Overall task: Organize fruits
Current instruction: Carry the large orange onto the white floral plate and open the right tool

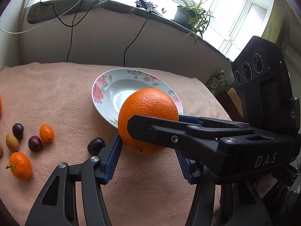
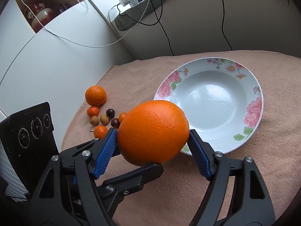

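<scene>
In the left wrist view we see the big orange (image 1: pixel 148 120) pinched between both grippers above the towel-covered surface (image 1: pixel 56 98): the left gripper (image 1: pixel 148 148) presses its blue pads on it from below, and the right gripper (image 1: pixel 156 122) crosses in from 3 o'clock. The floral plate (image 1: pixel 105 88) lies just behind, small fruits (image 1: pixel 33 143) at 9 o'clock. In the right wrist view our right jaws clamp the orange's sides; the plate sits at 2 o'clock, the fruits at 10 o'clock.
</scene>
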Demonstrator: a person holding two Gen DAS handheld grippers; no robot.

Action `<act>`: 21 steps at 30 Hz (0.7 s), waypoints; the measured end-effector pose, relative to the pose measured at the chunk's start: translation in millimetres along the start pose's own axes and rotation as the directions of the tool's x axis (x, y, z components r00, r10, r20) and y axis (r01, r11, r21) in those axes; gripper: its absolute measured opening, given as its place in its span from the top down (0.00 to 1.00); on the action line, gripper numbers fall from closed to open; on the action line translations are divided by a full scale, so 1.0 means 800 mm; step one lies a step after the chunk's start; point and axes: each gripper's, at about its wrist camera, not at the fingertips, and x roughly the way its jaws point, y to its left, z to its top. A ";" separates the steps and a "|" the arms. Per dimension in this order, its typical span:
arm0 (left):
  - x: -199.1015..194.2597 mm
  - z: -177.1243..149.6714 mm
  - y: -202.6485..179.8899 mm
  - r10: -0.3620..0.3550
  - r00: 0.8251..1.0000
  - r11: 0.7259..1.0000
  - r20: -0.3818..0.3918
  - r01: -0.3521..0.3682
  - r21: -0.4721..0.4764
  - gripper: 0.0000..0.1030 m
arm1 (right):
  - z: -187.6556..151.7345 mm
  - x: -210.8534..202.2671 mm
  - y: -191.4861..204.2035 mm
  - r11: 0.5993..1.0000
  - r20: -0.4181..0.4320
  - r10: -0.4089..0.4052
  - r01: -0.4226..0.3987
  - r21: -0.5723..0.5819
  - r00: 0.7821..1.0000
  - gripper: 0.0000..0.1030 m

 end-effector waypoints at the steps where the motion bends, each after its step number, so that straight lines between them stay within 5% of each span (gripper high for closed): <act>1: 0.003 0.002 -0.001 -0.002 1.000 1.000 -0.004 0.002 0.003 0.46 | -0.001 -0.001 -0.002 1.000 0.001 -0.005 0.005 0.001 1.000 0.24; 12: 0.022 0.010 -0.004 0.002 1.000 1.000 -0.020 -0.001 0.014 0.46 | 0.005 -0.001 -0.023 0.999 -0.004 -0.014 0.014 0.043 1.000 0.23; 17: 0.016 0.011 -0.002 0.027 1.000 0.999 -0.004 -0.027 0.023 0.46 | 0.009 -0.008 -0.026 0.996 0.037 -0.078 0.076 0.038 0.996 0.23; 21: 0.009 0.012 0.004 0.041 0.999 0.999 0.005 -0.041 0.017 0.46 | 0.011 -0.020 -0.027 0.995 0.068 -0.099 0.097 0.037 0.993 0.16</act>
